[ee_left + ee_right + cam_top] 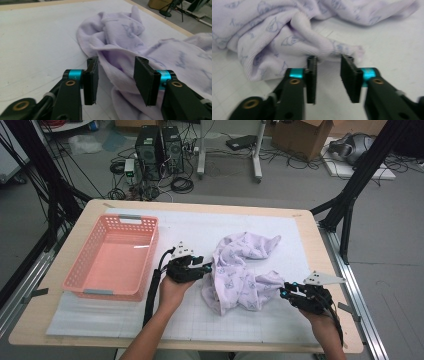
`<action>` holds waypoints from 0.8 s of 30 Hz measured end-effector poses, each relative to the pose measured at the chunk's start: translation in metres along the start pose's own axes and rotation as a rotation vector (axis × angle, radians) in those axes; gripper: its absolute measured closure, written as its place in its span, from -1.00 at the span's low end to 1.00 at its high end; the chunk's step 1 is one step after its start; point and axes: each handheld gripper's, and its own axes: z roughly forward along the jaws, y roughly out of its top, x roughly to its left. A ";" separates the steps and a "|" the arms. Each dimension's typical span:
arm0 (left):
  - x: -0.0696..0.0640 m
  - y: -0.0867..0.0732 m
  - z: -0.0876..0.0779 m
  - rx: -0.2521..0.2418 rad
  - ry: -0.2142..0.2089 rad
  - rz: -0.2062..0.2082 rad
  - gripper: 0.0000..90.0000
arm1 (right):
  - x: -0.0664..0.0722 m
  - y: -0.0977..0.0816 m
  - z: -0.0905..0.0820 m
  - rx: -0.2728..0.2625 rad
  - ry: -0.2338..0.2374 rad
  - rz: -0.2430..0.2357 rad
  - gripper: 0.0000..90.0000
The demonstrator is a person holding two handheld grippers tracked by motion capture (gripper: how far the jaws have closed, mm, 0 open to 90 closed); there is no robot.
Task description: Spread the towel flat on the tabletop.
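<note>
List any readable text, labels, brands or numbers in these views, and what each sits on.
None readable.
Lilac cloth: a faint blue print of small figures, no letters made out.
White mat: thin grid lines, no numbers.
Pink basket, left gripper and right gripper: no markings seen.

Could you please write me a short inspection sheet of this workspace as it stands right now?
Surface: wooden table covered by a white gridded mat.
Job's things: crumpled lilac printed cloth lying on the mat, right of centre.
Clutter: empty pink plastic basket on the mat's left side.
Grippers: left claw open, jaws astride a cloth fold without pressing it; right claw open, just short of a twisted cloth corner.
Cables: a black cable trails from the left claw along the forearm; loose leads on the floor beyond the table.
Surroundings: two computer towers, cardboard box, black frame struts.
</note>
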 end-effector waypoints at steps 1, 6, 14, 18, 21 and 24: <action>-0.003 -0.001 -0.003 -0.001 -0.008 0.011 0.08 | -0.001 0.000 -0.005 -0.033 -0.004 0.008 0.31; -0.016 -0.013 -0.018 0.015 -0.042 0.101 -0.02 | -0.002 -0.001 -0.013 -0.099 0.018 0.024 0.20; -0.025 -0.040 -0.030 0.008 -0.121 0.147 -0.16 | 0.008 -0.002 0.002 -0.050 0.034 -0.062 0.14; -0.034 -0.048 -0.031 0.001 -0.143 0.164 -0.27 | 0.011 -0.006 0.011 -0.033 0.040 -0.091 0.07; -0.040 -0.050 -0.028 0.010 -0.157 0.175 -0.31 | 0.010 -0.010 0.020 -0.032 0.064 -0.076 0.06; -0.048 -0.051 -0.024 0.024 -0.165 0.200 -0.30 | 0.009 -0.010 0.031 -0.018 0.068 -0.053 0.18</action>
